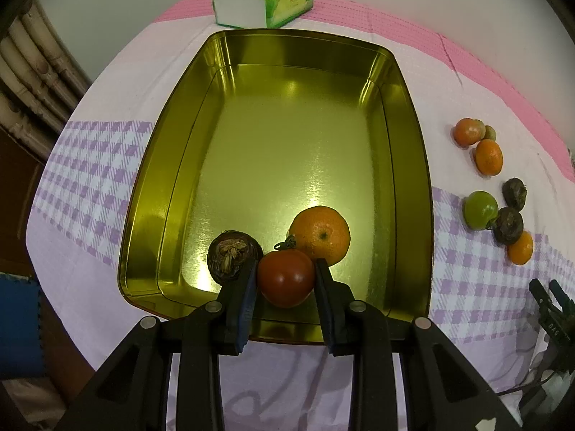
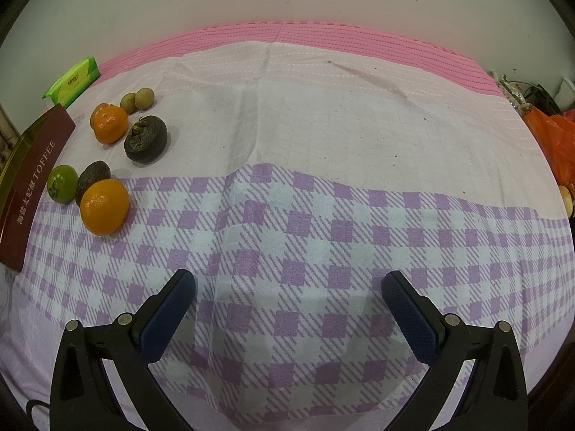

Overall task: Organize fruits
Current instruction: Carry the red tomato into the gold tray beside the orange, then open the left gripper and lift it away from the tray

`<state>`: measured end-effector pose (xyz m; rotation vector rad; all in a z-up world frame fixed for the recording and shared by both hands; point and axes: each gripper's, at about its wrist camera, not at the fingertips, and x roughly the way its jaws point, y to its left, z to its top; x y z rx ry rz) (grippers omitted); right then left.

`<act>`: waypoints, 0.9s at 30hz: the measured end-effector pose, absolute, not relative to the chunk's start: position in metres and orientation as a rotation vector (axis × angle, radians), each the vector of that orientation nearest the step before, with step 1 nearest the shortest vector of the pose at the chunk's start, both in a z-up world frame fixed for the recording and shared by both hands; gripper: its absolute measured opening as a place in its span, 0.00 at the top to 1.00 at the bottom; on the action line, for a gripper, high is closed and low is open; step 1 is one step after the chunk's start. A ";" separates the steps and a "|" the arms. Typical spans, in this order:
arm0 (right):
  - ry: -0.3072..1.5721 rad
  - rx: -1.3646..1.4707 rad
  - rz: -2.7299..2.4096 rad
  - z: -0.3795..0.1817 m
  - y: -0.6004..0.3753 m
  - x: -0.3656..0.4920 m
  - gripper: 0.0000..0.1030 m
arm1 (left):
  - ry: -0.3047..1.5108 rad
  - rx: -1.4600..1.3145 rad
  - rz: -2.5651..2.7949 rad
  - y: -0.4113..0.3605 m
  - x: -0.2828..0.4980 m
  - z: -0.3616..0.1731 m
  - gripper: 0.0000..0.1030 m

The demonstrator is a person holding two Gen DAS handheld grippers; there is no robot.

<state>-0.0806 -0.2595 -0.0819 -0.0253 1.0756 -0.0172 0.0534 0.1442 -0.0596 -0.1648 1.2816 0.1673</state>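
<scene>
Tin tray [image 1: 409,165]: gold metal, glossy, mirror-like walls, floor slightly brushed with glare spots; outer side [image 2: 32,186] is matt maroon with printed lettering. Red tomato [image 1: 285,280]: smooth, shiny skin. Orange [image 1: 321,235]: dimpled, semi-gloss peel. Dark brown fruit [image 1: 231,255]: rough, dull, wrinkled, papery top. Green tomato [image 2: 61,183]: smooth, faint sheen. Cloth [image 2: 323,186] on the desk: woven fabric, matt, creased, with a ribbed pink band at the far edge. Tissue pack [image 1: 264,0]: glossy plastic wrap. Left claw [image 1: 285,269]: matt black plastic arms, blue textured rubbery pads, shiny metal pins. Right claw [image 2: 287,283]: the same, pads finely dimpled.
</scene>
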 end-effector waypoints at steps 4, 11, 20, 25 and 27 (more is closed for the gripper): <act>1.074 -0.024 -0.016 -0.082 -0.259 -0.081 0.00 | 1.279 -0.161 0.169 0.144 0.055 -0.061 0.73; 1.070 -0.024 -0.013 -0.082 -0.260 -0.081 0.00 | 1.274 -0.145 0.173 0.142 0.054 -0.061 0.72; 1.066 -0.024 -0.010 -0.082 -0.260 -0.082 0.00 | 1.269 -0.153 0.168 0.144 0.055 -0.061 0.72; 1.063 -0.024 -0.006 -0.082 -0.260 -0.083 0.00 | 1.262 -0.182 0.161 0.147 0.055 -0.059 0.68; 1.062 -0.024 -0.006 -0.082 -0.260 -0.083 0.00 | 1.250 -0.187 0.156 0.148 0.055 -0.056 0.64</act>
